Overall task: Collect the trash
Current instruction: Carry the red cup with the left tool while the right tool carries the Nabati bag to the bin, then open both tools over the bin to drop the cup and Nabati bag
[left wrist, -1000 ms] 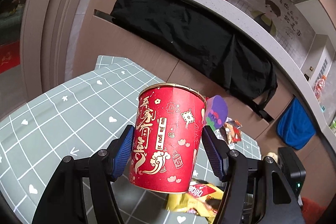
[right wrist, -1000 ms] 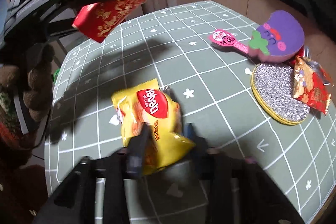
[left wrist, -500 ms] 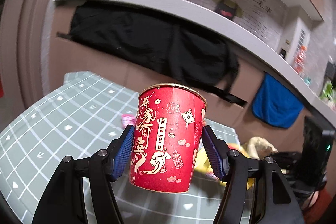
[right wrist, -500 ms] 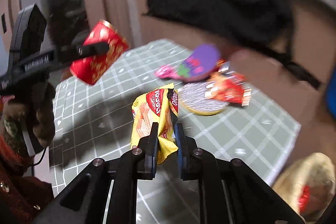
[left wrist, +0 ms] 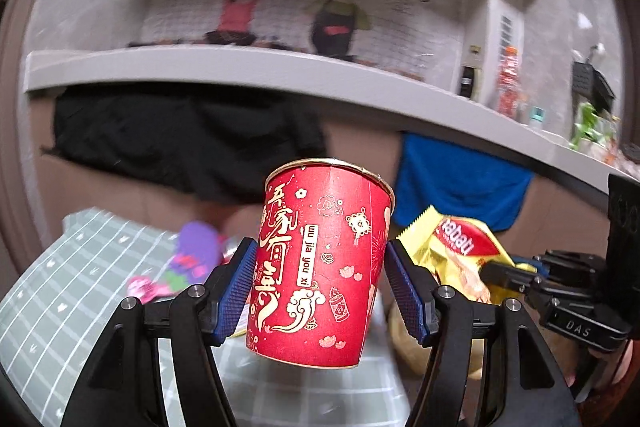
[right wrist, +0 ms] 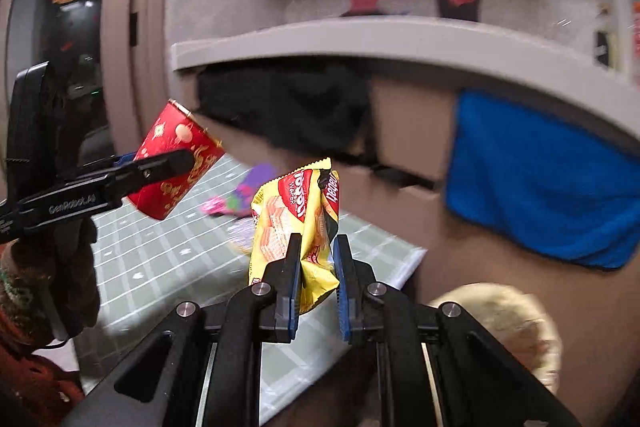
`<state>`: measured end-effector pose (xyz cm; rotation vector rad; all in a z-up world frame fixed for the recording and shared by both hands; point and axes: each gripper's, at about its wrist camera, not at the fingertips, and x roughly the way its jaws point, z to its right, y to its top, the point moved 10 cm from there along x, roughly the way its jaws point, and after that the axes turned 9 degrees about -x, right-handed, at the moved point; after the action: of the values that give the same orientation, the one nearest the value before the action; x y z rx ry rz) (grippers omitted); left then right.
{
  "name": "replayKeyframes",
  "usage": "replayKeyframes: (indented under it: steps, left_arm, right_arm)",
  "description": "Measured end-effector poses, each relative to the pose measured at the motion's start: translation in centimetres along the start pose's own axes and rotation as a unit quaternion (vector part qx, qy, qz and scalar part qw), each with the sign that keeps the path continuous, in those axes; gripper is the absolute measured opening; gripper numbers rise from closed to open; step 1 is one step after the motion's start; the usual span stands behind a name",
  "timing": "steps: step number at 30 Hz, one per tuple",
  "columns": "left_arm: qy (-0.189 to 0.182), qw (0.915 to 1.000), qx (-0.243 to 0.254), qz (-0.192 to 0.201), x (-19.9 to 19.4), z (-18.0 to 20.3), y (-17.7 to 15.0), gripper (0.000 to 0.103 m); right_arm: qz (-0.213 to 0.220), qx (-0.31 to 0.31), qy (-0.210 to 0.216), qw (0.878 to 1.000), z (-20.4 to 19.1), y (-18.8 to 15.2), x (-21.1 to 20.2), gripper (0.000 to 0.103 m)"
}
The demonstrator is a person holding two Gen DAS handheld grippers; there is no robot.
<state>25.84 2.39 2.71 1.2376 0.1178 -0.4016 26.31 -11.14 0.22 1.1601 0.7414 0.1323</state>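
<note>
The left tool is clamped on a red paper cup with gold print and a rolled rim; its ribbed blue pads press the cup's smooth, tapering sides and hold it upright, clear of the desk. In the right wrist view the same cup shows at the left, tilted in that view, above the grey-green desk cloth with its white grid lines.

The right tool is closed tight on a crinkled yellow foil wafer wrapper with a red label. The jaws stand nearly together, the wrapper's lower part is pinched and creased between them, and its upper part stands loosely above the pads. From the left wrist view the wrapper hangs just to the right of the cup, off the desk.

On the desk behind lies a purple and pink flat foam toy, blurred. A black cloth and a blue towel hang under a pale grey counter ledge. A round, tan woven shape sits low beside the desk edge, too blurred to tell what it is.
</note>
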Motion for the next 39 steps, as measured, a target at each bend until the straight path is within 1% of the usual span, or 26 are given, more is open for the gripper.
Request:
replayKeyframes:
  steps: [3,8,11,15,19,25,29,31,33,39]
  left_arm:
    - [-0.023,0.9994,0.025,0.007,0.9,4.1,0.5,0.065]
    - [-0.049,0.9970,0.056,0.022,1.6,9.4,0.9,0.065]
    - [-0.063,0.9949,0.074,0.027,2.2,12.3,0.8,0.065]
    - [-0.080,0.9929,0.087,0.015,3.5,15.4,-0.1,0.065]
    - [-0.092,0.9915,0.093,0.000,4.8,17.2,-1.4,0.065]
    - [-0.103,0.9899,0.094,-0.027,7.3,18.7,-3.9,0.065]
    - [-0.115,0.9881,0.084,-0.057,9.4,19.3,-5.9,0.065]
    - [-0.121,0.9864,0.082,-0.075,10.6,19.5,-7.0,0.065]
    - [-0.121,0.9846,0.087,-0.091,11.8,19.8,-8.1,0.065]
    - [-0.118,0.9825,0.083,-0.118,14.4,19.6,-10.0,0.065]
  right_arm:
    - [0.012,0.005,-0.038,0.999,3.2,0.2,-2.3,0.013]
    - [0.033,0.033,-0.087,0.995,7.9,-0.2,-6.2,0.013]
    - [0.043,0.052,-0.108,0.992,10.3,-0.8,-8.0,0.013]
    - [0.051,0.089,-0.127,0.987,13.4,-2.3,-9.9,0.013]
    - [0.050,0.116,-0.134,0.983,15.3,-4.0,-10.3,0.013]
    - [0.047,0.147,-0.144,0.978,17.2,-6.0,-10.4,0.014]
    - [0.044,0.160,-0.153,0.974,18.0,-7.5,-10.2,0.014]
    - [0.035,0.162,-0.160,0.973,18.4,-8.2,-9.6,0.014]
    - [0.025,0.172,-0.158,0.972,18.8,-9.1,-8.8,0.014]
    - [0.006,0.209,-0.144,0.967,20.3,-11.7,-6.5,0.014]
